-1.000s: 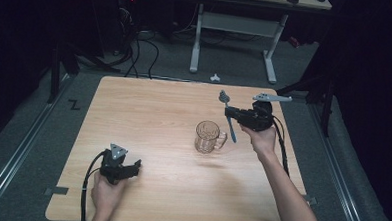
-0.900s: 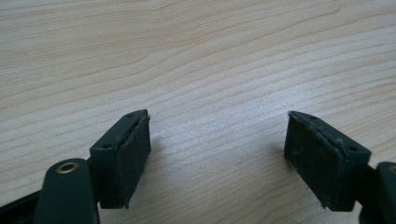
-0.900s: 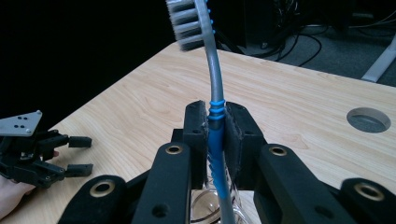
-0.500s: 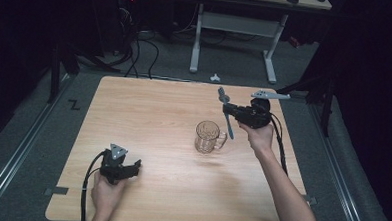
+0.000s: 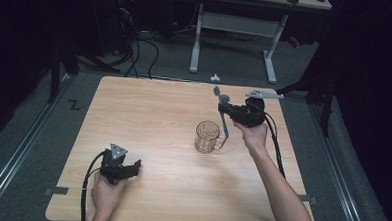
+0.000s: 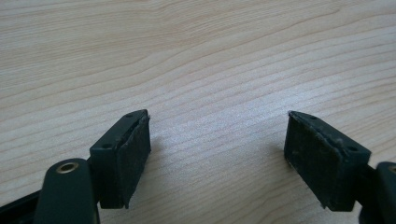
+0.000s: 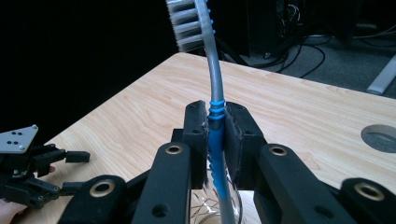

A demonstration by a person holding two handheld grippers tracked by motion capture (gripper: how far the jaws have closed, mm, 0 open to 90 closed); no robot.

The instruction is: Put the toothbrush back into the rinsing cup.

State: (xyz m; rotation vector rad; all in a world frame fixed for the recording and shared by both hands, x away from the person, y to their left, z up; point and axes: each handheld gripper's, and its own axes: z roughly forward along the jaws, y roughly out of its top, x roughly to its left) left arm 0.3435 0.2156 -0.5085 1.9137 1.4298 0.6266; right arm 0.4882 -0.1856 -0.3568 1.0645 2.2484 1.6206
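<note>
Worktop [image 5: 158,119]: pale wood-grain board, square-cornered, bare apart from a glass mug and the two hand-held tools; round grey cable port [image 7: 380,137] set near its far edge.
Room: dark all round; grey floor with metal rails [image 5: 17,152] along the sides, loose black cables [image 5: 136,48] beyond the far edge, white legs of a second desk [image 5: 235,29] behind.
Toothbrush [image 7: 212,88]: grey curved stem, blue ribbed grip section, white bristle head with blue backing at the top; upright, slightly tilted, lower end down inside the mug as seen in the right gripper view.
Position of toothbrush: above the right-centre of the worktop, standing over the mug, head [image 5: 216,91] pointing toward the far edge in the high view.
Glass mug [image 5: 207,137]: clear, ribbed, handle toward the right hand; upright on the worktop, right of centre.
Right gripper [image 7: 215,140]: jaws nearly closed, clamped on the blue ribbed grip of the toothbrush, pads pressing it from both sides; held in a hand [image 5: 253,135] just beyond and beside the mug.
Left gripper [image 6: 217,154]: jaws spread wide, nothing between them, bare wood beneath; low at the near-left part of the worktop [image 5: 119,168], well apart from the mug, cable trailing off the near edge.
</note>
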